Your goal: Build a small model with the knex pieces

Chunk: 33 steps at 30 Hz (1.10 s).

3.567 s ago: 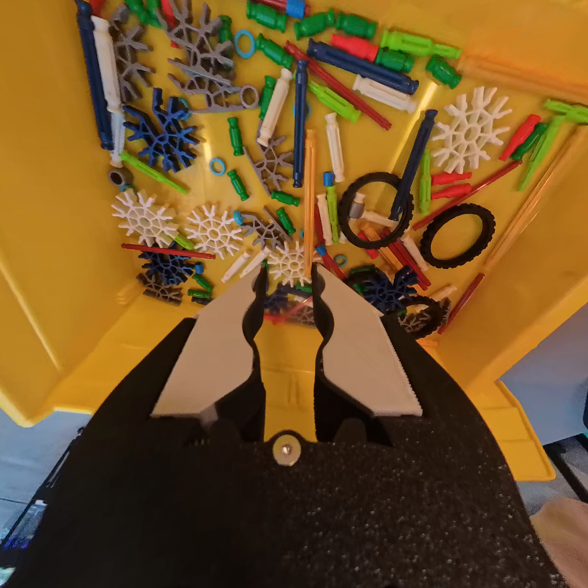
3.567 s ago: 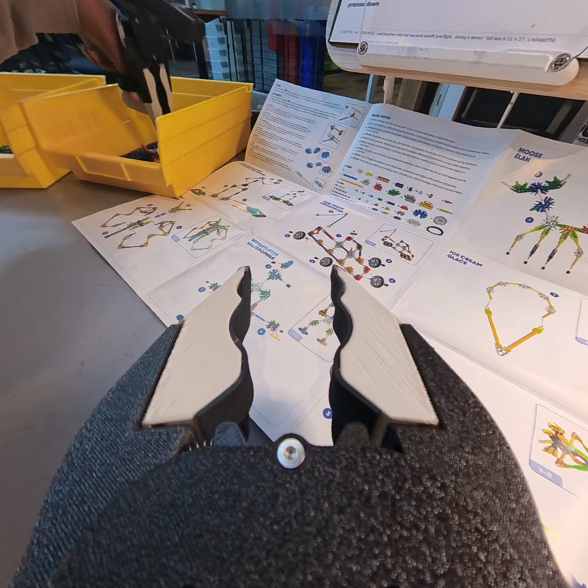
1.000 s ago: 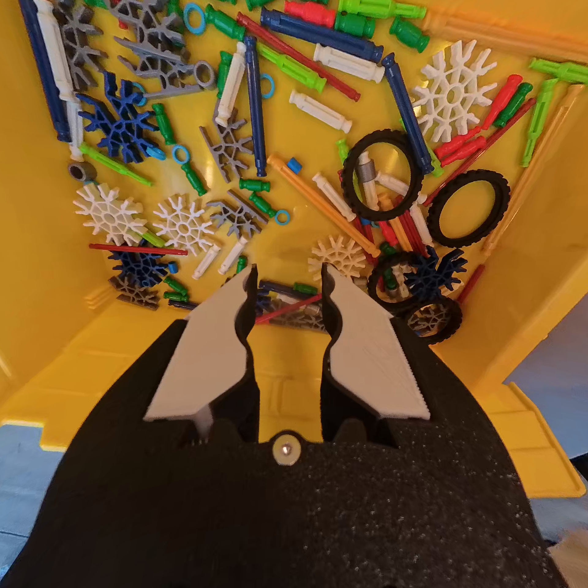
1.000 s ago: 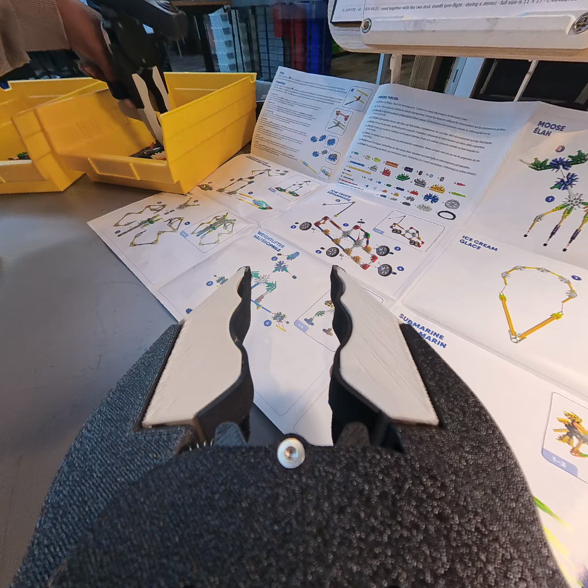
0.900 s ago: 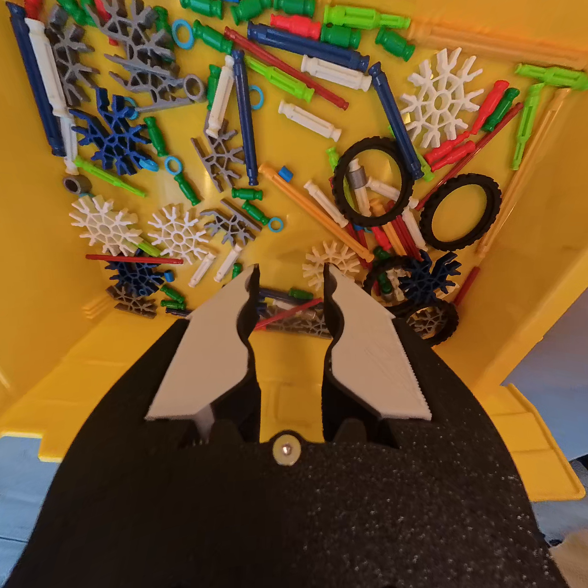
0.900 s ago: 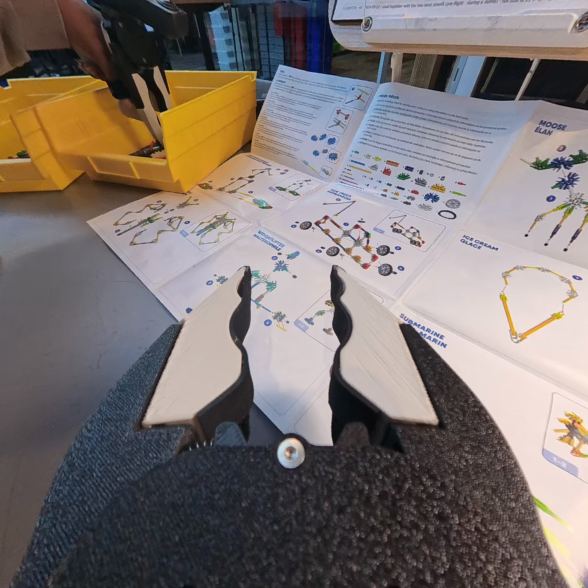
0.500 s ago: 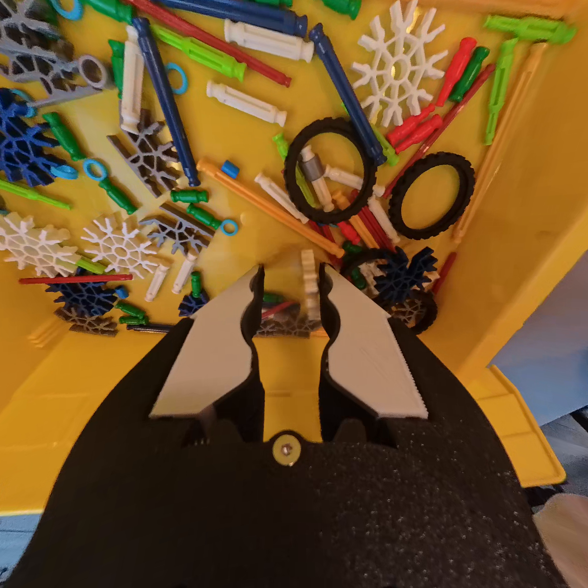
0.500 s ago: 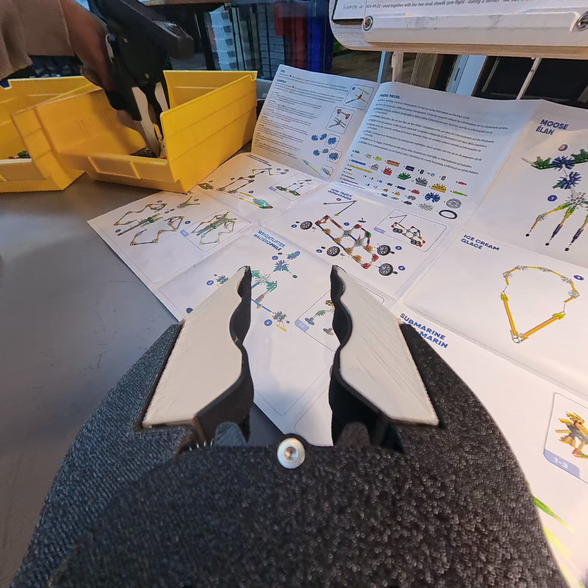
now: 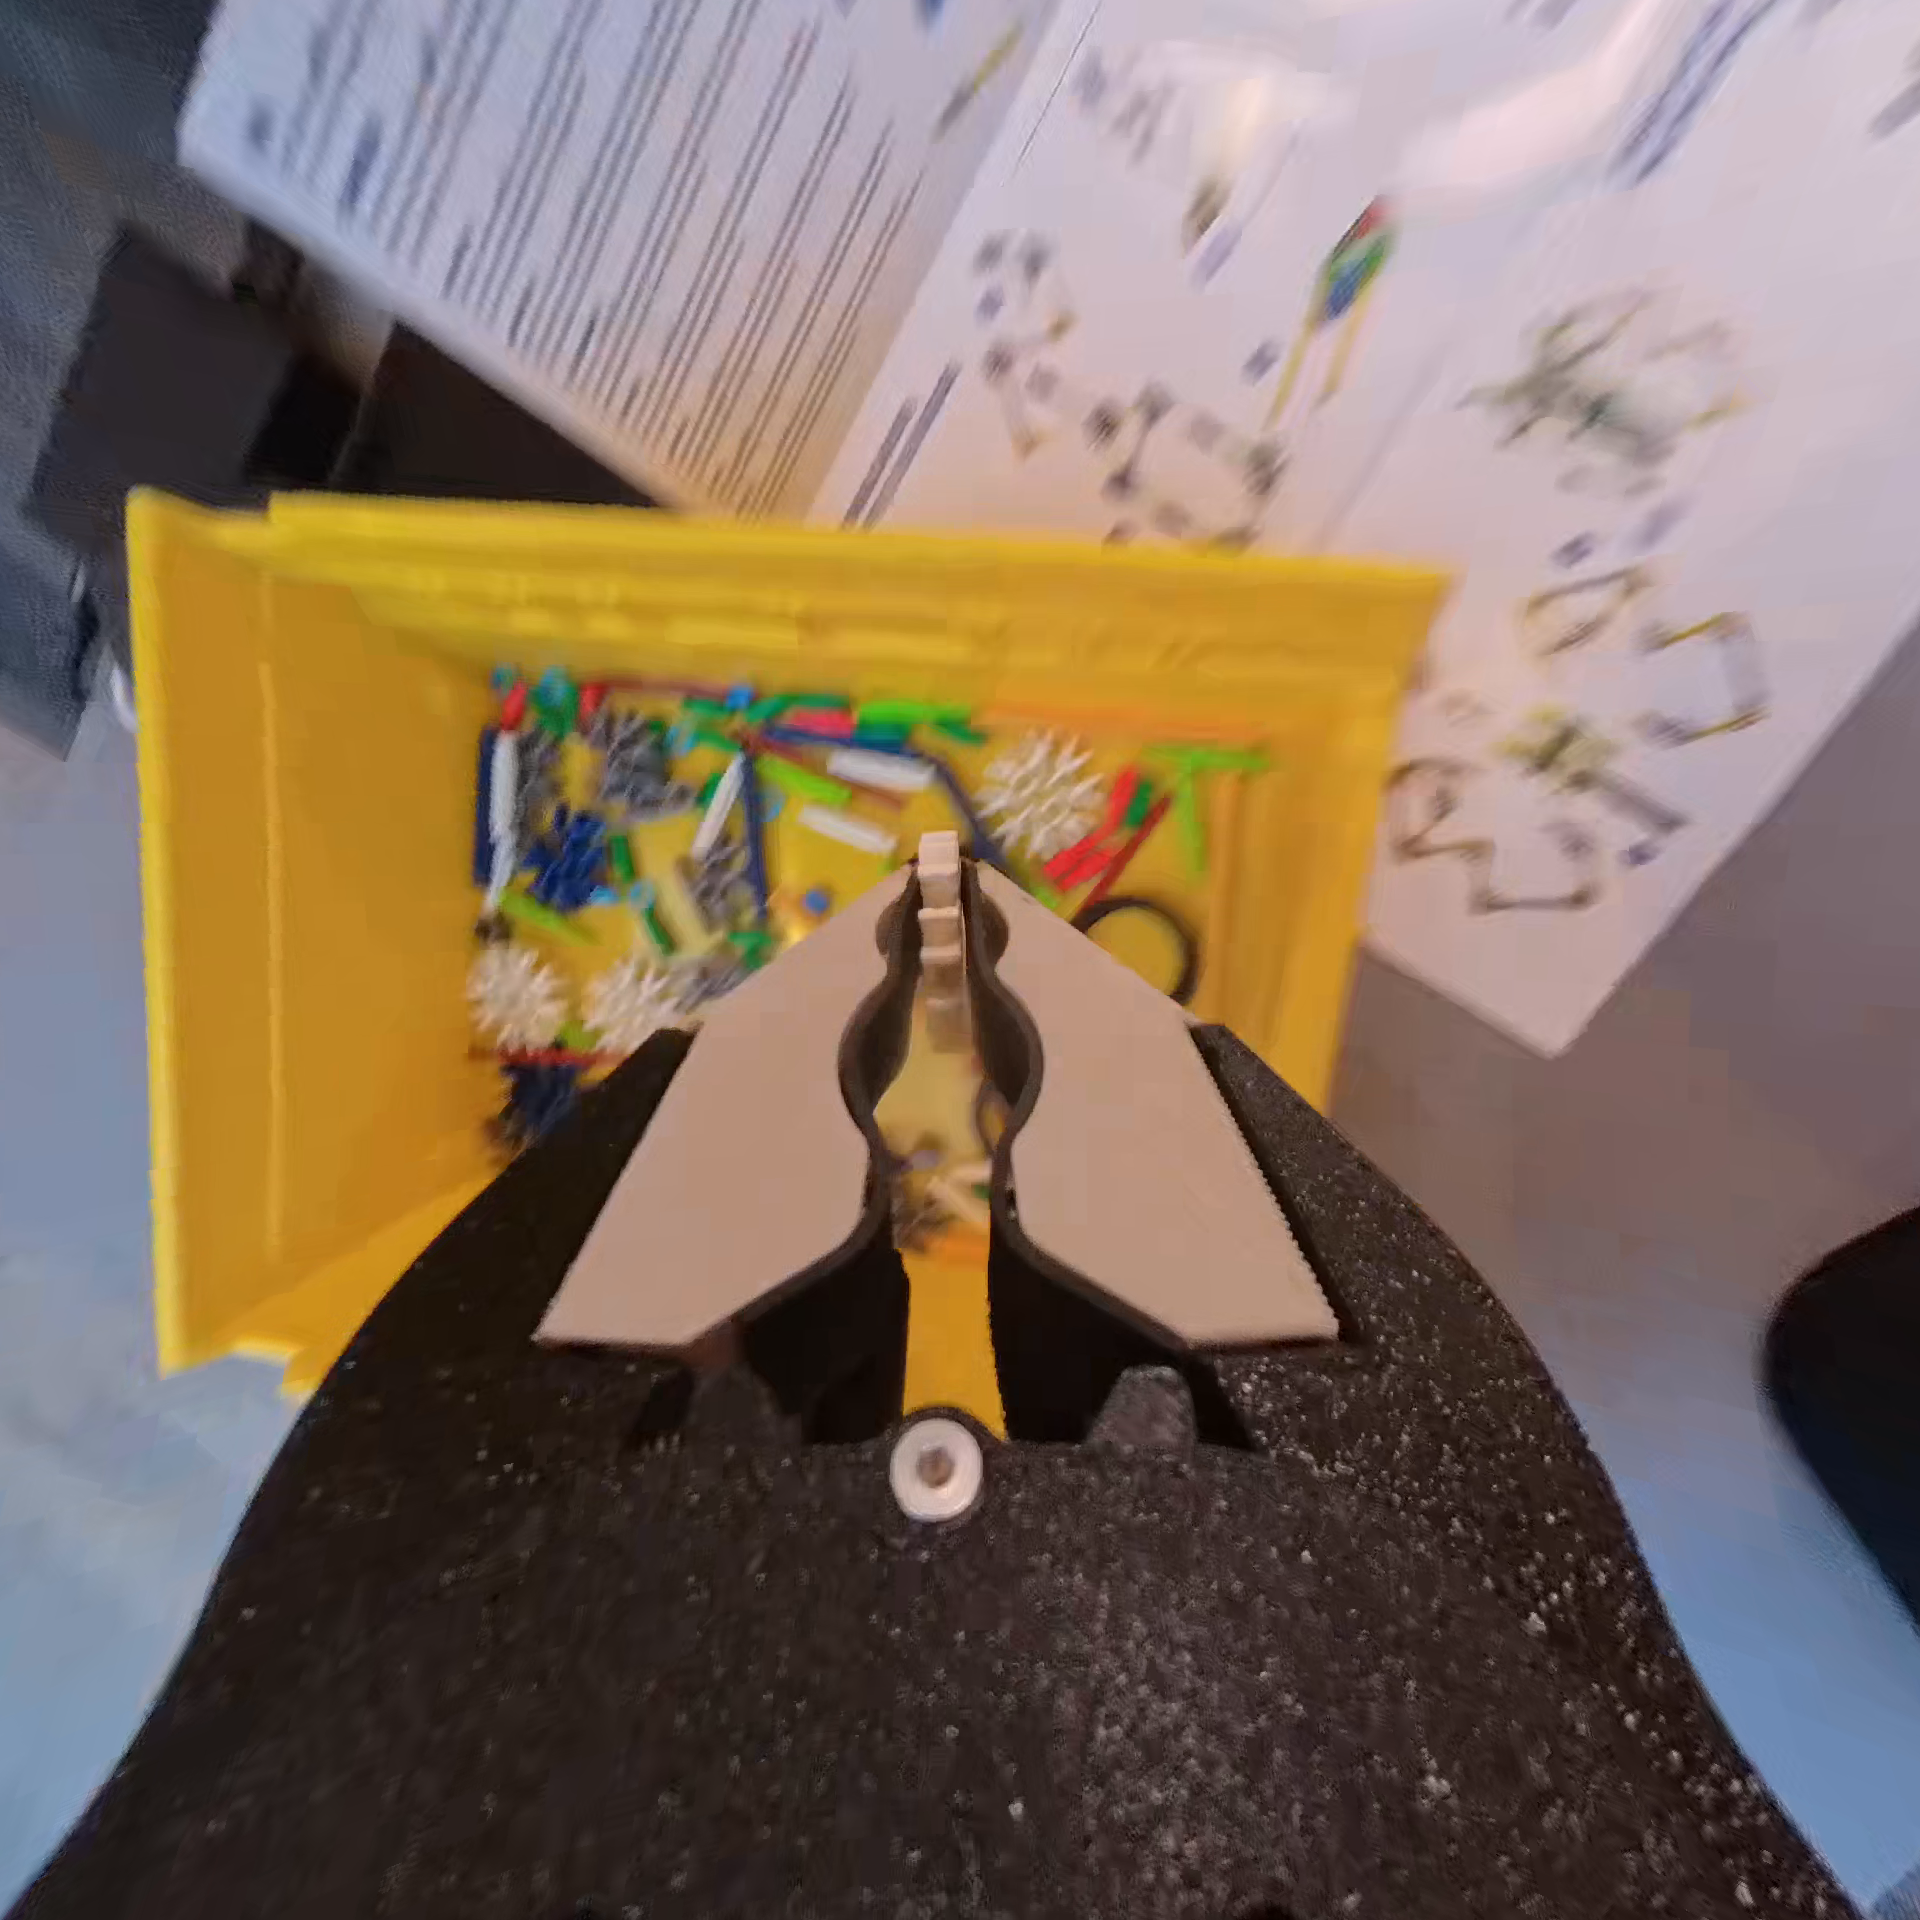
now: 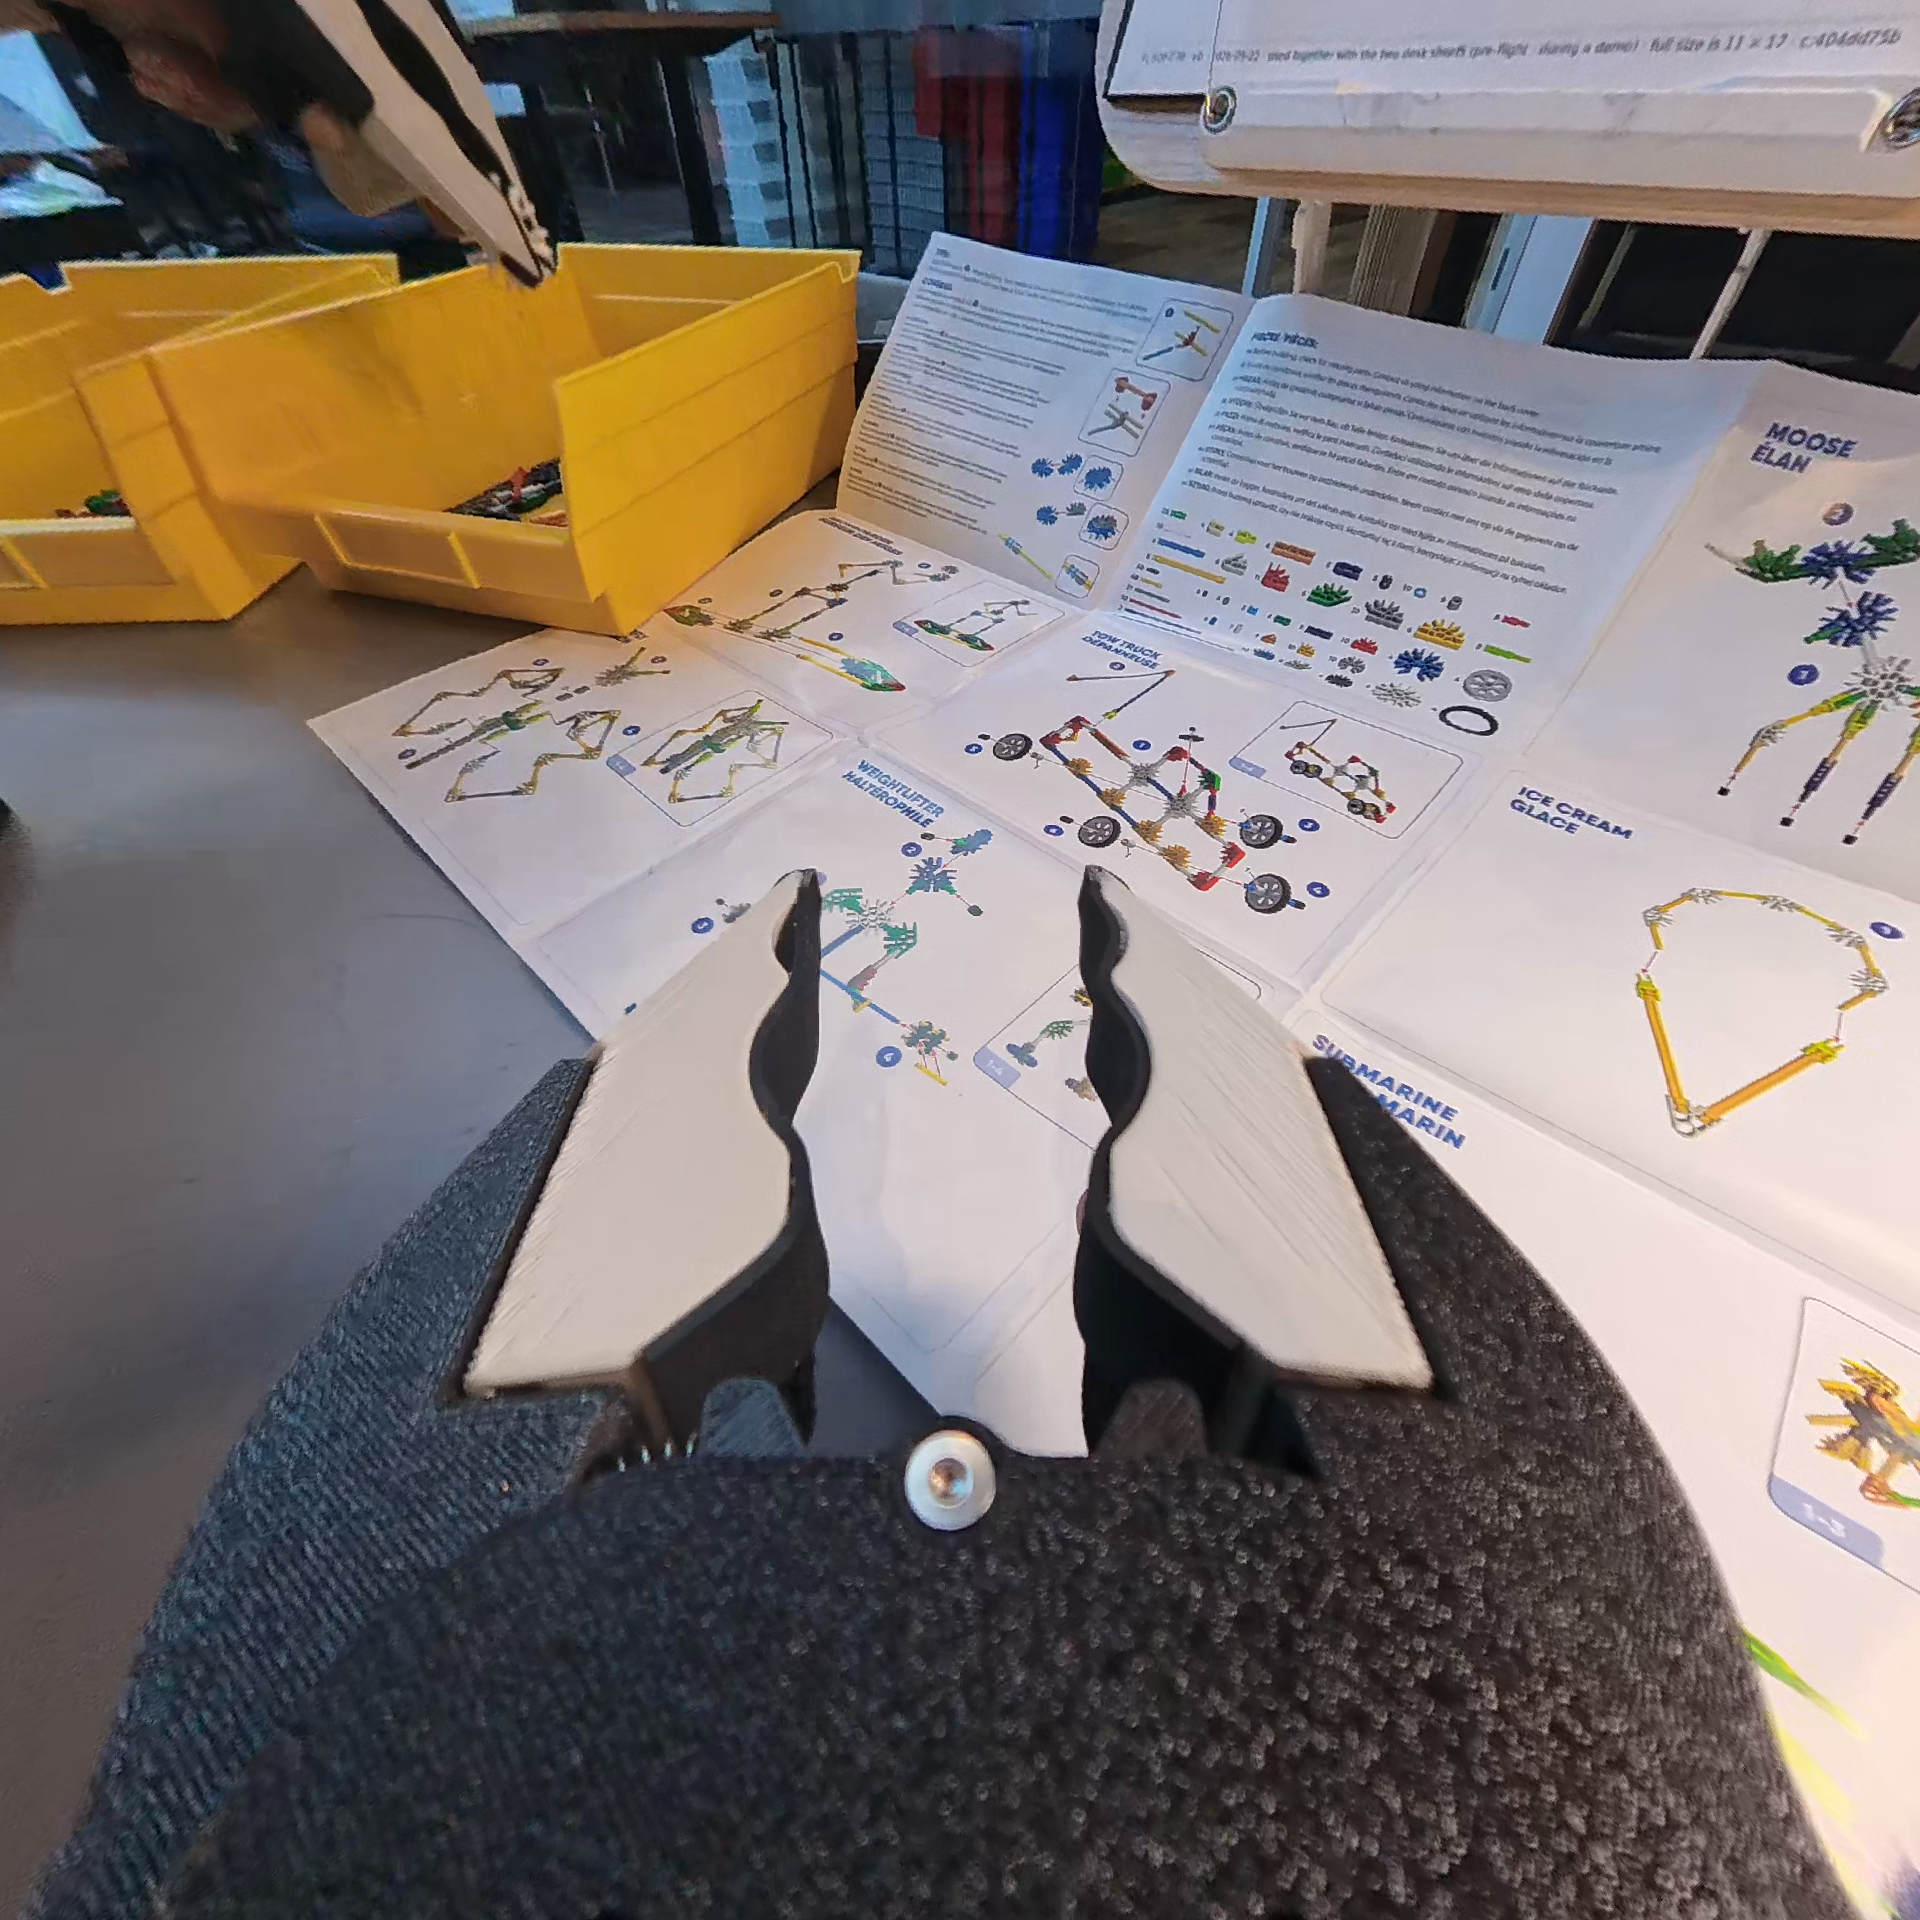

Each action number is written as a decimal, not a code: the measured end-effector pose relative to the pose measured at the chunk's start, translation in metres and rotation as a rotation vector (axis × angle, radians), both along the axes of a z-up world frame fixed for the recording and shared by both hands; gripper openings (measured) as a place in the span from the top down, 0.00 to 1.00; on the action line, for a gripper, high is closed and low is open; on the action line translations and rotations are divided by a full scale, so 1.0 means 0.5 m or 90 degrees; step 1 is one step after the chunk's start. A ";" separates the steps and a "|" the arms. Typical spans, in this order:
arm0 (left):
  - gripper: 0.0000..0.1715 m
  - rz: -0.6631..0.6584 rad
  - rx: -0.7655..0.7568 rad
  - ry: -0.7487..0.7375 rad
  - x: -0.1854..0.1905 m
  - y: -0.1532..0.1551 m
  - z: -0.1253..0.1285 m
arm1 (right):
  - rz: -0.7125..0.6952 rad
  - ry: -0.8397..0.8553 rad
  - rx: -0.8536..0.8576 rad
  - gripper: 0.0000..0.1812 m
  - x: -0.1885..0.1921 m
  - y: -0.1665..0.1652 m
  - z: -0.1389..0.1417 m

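My left gripper is shut on a cream-white snowflake connector, held edge-on between its tips. It hangs well above the yellow bin of loose rods, connectors and black tyres. In the right wrist view the left gripper shows above the same yellow bin at the upper left. My right gripper is open and empty, low over the unfolded instruction sheet on the grey table.
A second yellow bin stands left of the first. The instruction sheet lies right of and behind the bin. A white board on a wooden frame overhangs the far edge. Bare grey table lies to my left. Across from one pair of fingers to the other is roughly 40 centimeters.
My left gripper closed on the cream-white connector inside the bin and lifted it high above the bin. The right gripper stayed still and open.
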<state>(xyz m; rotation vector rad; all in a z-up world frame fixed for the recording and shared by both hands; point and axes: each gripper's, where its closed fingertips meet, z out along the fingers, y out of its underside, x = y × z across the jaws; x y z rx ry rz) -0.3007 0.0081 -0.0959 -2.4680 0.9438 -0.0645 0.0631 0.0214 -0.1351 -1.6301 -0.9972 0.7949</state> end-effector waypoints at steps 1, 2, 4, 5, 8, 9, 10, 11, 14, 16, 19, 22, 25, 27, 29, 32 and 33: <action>0.98 -0.022 0.031 -0.065 0.069 -0.013 0.022 | 0.004 0.000 0.001 0.73 -0.001 -0.003 0.001; 0.98 -0.045 0.050 -0.137 0.144 -0.033 0.035 | 0.010 0.000 0.003 0.73 -0.003 -0.006 0.002; 0.98 -0.082 0.053 -0.279 0.290 -0.081 0.032 | 0.030 -0.002 0.012 0.72 -0.009 -0.019 0.006; 0.97 -0.093 0.041 -0.348 0.356 -0.105 0.019 | 0.049 -0.004 0.018 0.71 -0.016 -0.031 0.007; 0.97 -0.067 -0.031 -0.547 0.516 -0.148 -0.043 | 0.130 -0.034 0.047 0.64 -0.040 -0.084 -0.001; 0.97 -0.039 -0.058 -0.603 0.555 -0.150 -0.064 | 0.150 -0.052 0.064 0.60 -0.048 -0.100 -0.008; 0.97 -0.015 -0.085 -0.651 0.588 -0.150 -0.083 | 0.166 -0.067 0.089 0.59 -0.054 -0.115 -0.012; 0.97 0.006 -0.110 -0.689 0.616 -0.149 -0.098 | 0.181 -0.077 0.120 0.59 -0.060 -0.128 -0.013; 0.97 0.037 -0.184 -0.776 0.678 -0.158 -0.110 | 0.217 -0.101 0.196 0.60 -0.073 -0.161 -0.016; 0.97 0.034 -0.215 -0.822 0.701 -0.170 -0.094 | 0.246 -0.107 0.226 0.64 -0.078 -0.181 -0.015; 0.97 0.028 -0.236 -0.844 0.714 -0.180 -0.092 | 0.285 -0.105 0.263 0.74 -0.080 -0.208 -0.013; 0.97 0.025 -0.257 -0.863 0.713 -0.188 -0.092 | 0.310 -0.111 0.261 0.78 -0.081 -0.222 -0.022; 0.97 0.022 -0.269 -0.869 0.710 -0.195 -0.096 | 0.326 -0.111 0.245 0.79 -0.083 -0.230 -0.027; 0.97 0.023 -0.254 -0.857 0.697 -0.189 -0.098 | 0.333 -0.117 0.233 0.79 -0.082 -0.231 -0.034; 0.93 0.023 -0.213 -0.825 0.668 -0.176 -0.099 | 0.331 -0.126 0.229 0.79 -0.080 -0.227 -0.040; 0.86 0.009 -0.120 -0.722 0.616 -0.161 -0.106 | 0.338 -0.161 0.207 0.79 -0.079 -0.225 -0.058; 0.85 0.000 -0.089 -0.675 0.599 -0.158 -0.111 | 0.339 -0.181 0.199 0.79 -0.080 -0.225 -0.067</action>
